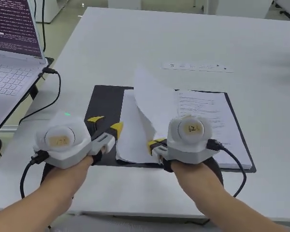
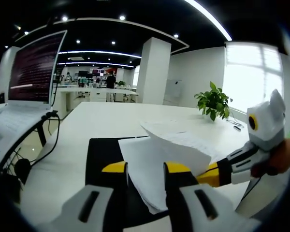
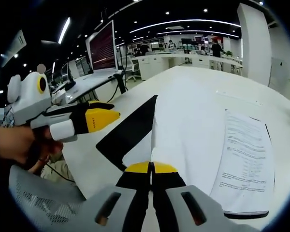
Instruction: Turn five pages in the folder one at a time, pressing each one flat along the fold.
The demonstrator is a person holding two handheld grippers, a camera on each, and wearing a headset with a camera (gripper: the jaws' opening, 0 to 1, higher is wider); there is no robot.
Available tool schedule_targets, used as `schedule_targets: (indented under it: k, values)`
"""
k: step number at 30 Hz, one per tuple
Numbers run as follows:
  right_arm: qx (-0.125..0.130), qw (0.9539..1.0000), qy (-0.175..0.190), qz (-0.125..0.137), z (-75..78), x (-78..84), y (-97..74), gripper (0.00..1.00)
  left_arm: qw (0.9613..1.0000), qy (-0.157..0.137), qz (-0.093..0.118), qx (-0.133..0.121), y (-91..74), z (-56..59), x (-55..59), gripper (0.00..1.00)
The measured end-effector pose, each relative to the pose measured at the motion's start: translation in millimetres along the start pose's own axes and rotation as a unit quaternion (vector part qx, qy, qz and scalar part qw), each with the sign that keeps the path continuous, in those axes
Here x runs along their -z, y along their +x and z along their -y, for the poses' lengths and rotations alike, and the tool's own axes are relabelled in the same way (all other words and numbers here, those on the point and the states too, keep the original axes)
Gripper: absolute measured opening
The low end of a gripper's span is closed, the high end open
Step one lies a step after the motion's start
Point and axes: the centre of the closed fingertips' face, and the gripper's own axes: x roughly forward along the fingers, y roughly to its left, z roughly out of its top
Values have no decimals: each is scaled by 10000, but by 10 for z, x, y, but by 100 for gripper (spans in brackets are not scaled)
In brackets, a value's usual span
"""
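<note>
Right gripper: my jaws are closed together, yellow tips pinching the near edge of a white page lifted off the open folder. A printed sheet lies flat on the folder's right side. The left gripper hovers beside the folder's left edge. A laptop stands at the bench's far left edge.

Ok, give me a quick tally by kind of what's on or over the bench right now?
Grippers: 2, the left gripper open, the right gripper shut on the lifted page
Lifted page: 1
Folder: 1
Laptop: 1
Power strip: 1
Total: 6
</note>
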Motion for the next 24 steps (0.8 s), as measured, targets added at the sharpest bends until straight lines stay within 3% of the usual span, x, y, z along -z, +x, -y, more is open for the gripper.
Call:
schedule_targets:
  k: [10, 19, 24]
  values:
    - [-63, 9983, -355, -451, -64, 174, 231, 0, 9999, -82, -67, -129, -63, -112, 88, 28]
    - [-96, 9964, -478, -692, -72, 332, 388, 0, 9997, -115, -186, -132, -76, -80, 181, 28]
    - [-124, 9959, -538, -717, -81, 383, 430, 0, 9992, -92, -367, -84, -32, -45, 282, 28]
